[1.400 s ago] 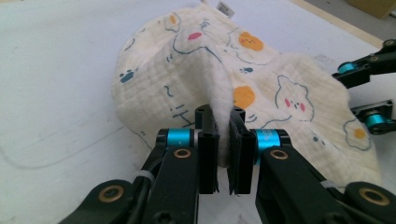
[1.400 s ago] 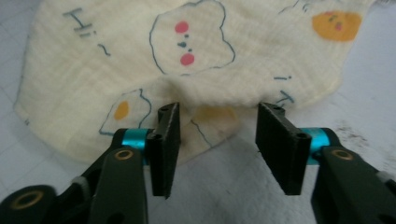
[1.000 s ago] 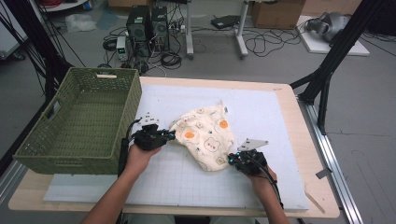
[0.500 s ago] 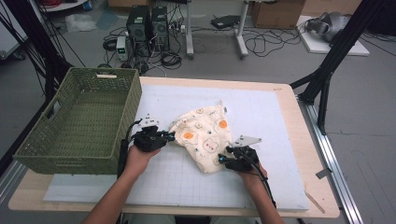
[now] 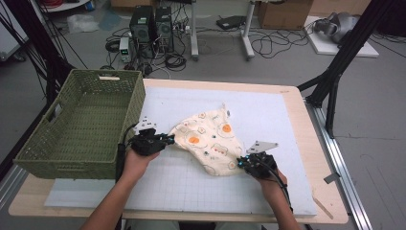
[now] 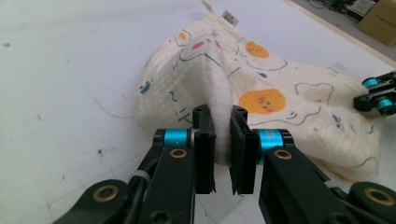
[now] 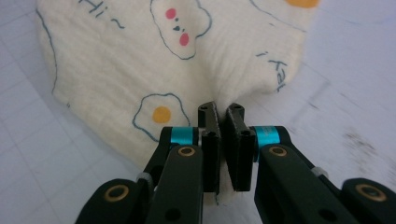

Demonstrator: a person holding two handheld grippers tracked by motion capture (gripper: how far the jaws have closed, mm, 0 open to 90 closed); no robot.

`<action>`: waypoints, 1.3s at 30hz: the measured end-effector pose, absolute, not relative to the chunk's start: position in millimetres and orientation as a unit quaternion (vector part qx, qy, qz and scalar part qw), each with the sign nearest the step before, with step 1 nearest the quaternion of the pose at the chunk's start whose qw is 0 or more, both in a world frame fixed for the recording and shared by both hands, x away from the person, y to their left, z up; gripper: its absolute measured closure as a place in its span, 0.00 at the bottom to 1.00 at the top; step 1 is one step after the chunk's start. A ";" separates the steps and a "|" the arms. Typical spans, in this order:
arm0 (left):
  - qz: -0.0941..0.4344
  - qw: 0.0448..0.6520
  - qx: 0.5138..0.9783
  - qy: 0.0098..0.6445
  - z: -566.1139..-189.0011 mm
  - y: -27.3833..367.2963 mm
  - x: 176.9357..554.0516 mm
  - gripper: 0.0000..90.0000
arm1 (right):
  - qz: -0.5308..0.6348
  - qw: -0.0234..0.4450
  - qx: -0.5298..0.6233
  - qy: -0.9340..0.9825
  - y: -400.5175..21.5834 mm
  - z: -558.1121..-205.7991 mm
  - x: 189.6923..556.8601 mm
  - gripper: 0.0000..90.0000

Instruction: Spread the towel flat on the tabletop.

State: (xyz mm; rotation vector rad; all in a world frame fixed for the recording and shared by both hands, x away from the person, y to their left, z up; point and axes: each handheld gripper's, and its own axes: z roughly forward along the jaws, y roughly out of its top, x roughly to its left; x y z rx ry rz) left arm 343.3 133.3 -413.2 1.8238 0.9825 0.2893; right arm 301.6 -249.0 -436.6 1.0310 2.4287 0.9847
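Note:
A cream cloth (image 5: 210, 139) printed with fried eggs and clouds lies crumpled on the white mat (image 5: 268, 110). My left gripper (image 5: 168, 139) is at its left edge. In the left gripper view the gripper (image 6: 221, 115) is shut on a raised fold of the cloth (image 6: 261, 74). My right gripper (image 5: 238, 164) is at the cloth's near right corner. Its jaws have just been closing, and in the right gripper view the gripper (image 7: 222, 112) pinches a ridge of the cloth (image 7: 116, 70). The right gripper (image 6: 376, 93) also appears far right in the left gripper view.
A green woven basket (image 5: 129, 110) stands on the table's left side, close to my left hand. The wooden table edge (image 5: 306, 124) borders the mat on the right. Cables, computer cases and stands sit on the floor beyond the table.
The right hand reached in to the cloth's near right edge, then drew back a little with the edge pinched. The left gripper has kept its hold and place.

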 end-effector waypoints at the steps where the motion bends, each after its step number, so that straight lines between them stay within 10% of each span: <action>1: 0.121 0.503 0.753 0.407 -413.1 133.3 343.3 0.91 | 0.344 0.166 0.367 0.848 -253.2 -435.3 300.9 0.96; 14: 0.140 0.469 0.747 0.449 -417.2 130.2 347.7 0.91 | 0.300 0.176 0.410 0.843 -302.3 -433.6 273.0 0.95; 19: 0.141 0.459 0.735 0.479 -420.7 130.1 351.8 0.58 | 0.335 0.196 0.404 0.828 -296.8 -426.0 274.6 0.70; 39: 0.184 0.498 0.720 0.446 -408.5 138.4 344.7 0.46 | 0.339 0.180 0.424 0.820 -246.1 -440.7 378.9 0.45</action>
